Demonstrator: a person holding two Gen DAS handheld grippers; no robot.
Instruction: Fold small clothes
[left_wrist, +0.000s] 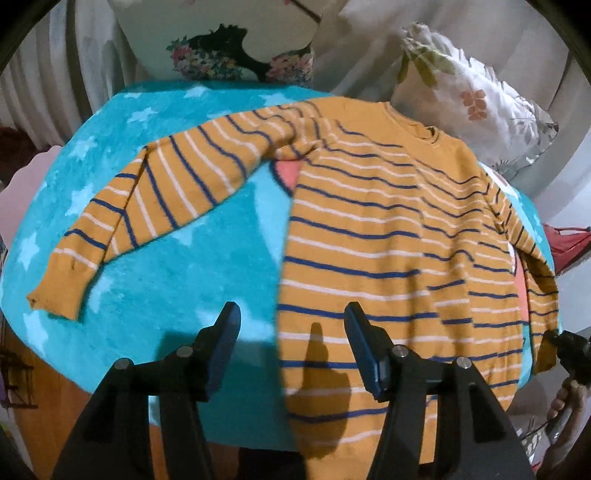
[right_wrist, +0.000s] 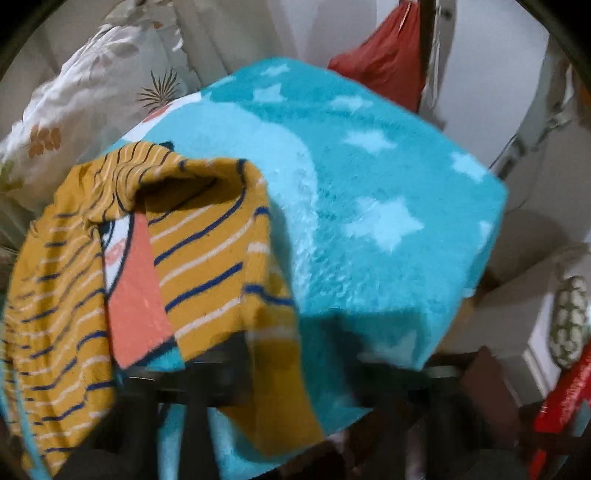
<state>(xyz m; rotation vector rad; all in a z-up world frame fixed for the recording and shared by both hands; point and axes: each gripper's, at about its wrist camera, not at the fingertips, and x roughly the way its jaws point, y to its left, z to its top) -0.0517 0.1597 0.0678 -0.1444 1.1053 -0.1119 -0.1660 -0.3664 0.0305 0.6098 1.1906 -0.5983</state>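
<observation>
Hovering nearest the left wrist camera, the left gripper (left_wrist: 291, 332) has its jaws spread wide with nothing between them, one finger over the turquoise star-print blanket (left_wrist: 177, 280) and the other over the hem of the sweater (left_wrist: 376, 236). That blanket covers the whole work surface. One mustard sweater with blue and white stripes lies flat on it, hem toward the camera and collar at the far end, so its long axis runs away from the viewer. One sleeve (left_wrist: 147, 206) stretches out sideways. The other sleeve (right_wrist: 221, 236) is lifted at its cuff by the right gripper (left_wrist: 565, 347), seen small at the edge of the left view; in the blurred right wrist view the cloth drapes over its fingers, which appear closed on it. Beyond the blanket stand two floral pillows (left_wrist: 472, 99) and pale curtains (left_wrist: 33, 81).
</observation>
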